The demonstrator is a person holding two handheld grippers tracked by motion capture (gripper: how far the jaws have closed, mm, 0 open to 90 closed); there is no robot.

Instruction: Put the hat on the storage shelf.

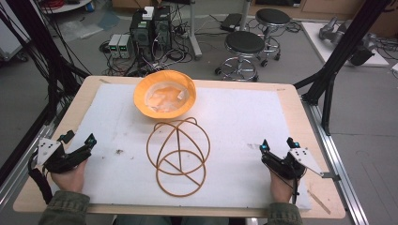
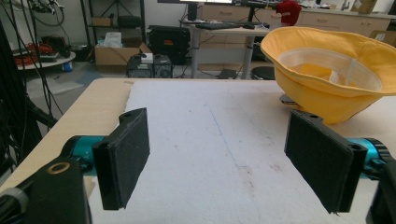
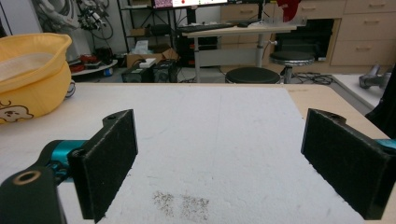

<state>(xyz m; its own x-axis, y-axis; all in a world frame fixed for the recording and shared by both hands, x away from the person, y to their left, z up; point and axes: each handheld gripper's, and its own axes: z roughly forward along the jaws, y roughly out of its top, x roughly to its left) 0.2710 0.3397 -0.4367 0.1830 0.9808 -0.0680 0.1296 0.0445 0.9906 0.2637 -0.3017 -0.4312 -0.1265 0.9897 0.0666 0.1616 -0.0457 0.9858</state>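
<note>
The left gripper (image 1: 77, 149) stands wide open, nothing between its pads (image 2: 123, 156), touching only air above the white mat (image 1: 244, 122). The right gripper (image 1: 277, 147) is just as wide, its pads (image 3: 107, 163) bare too. Both hands rest low at the near edge of the mat, one at each near corner, grippers pointing forward and slightly inward toward the hat (image 1: 165, 93). The left hand (image 1: 70, 176) grips from below, sleeve at the table edge; the right hand (image 1: 280, 185) mirrors it. The yellow hat lies upside down, brim up, at the far middle of the mat, well apart from both grippers. Just on the near side of the hat sits a wire frame (image 1: 178, 157) of orange rings, between the two grippers.
</note>
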